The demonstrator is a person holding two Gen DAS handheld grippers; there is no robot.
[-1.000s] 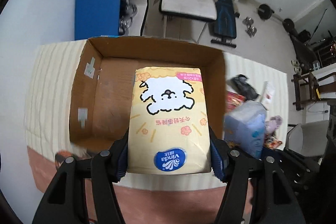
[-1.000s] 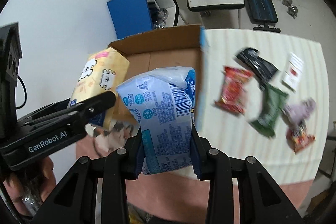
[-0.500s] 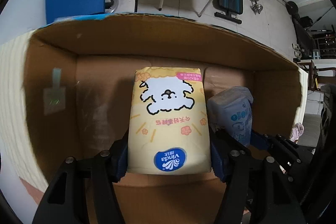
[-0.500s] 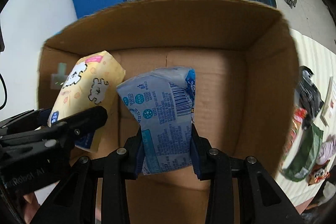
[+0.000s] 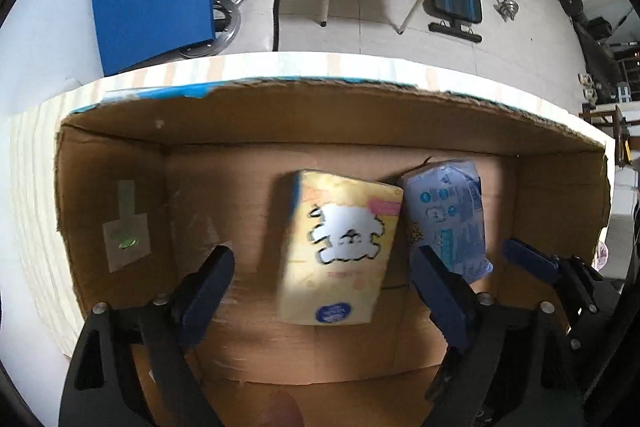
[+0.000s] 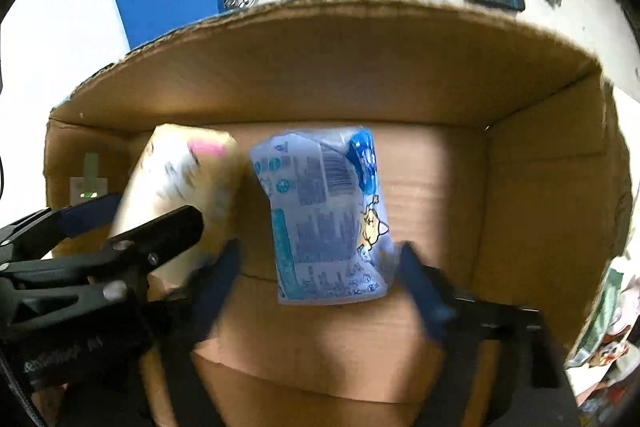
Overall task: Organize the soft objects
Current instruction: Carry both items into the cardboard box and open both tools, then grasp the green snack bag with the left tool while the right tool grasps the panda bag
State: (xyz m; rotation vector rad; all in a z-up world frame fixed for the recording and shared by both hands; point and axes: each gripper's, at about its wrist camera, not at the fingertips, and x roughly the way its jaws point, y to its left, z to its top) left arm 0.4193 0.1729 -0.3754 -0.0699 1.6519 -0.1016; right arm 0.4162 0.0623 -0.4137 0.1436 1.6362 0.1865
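We log: cardboard box [image 5: 120, 167], fills centre of both views. Yellow tissue pack [image 5: 340, 247] mid-frame inside box, blue pack [image 5: 448, 215] touching its right. Left gripper [image 5: 320, 291] fingers wide, w/ nothing held; right gripper [image 6: 320, 279] wide, flanking blue pack.

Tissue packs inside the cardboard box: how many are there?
2. The yellow tissue pack lies mid-floor in the cardboard box; the blue tissue pack lies just right of it. Box corners near the camera are hidden.

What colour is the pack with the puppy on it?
The soft tissue pack is pale yellow with a white puppy; clearest in the left wrist view.
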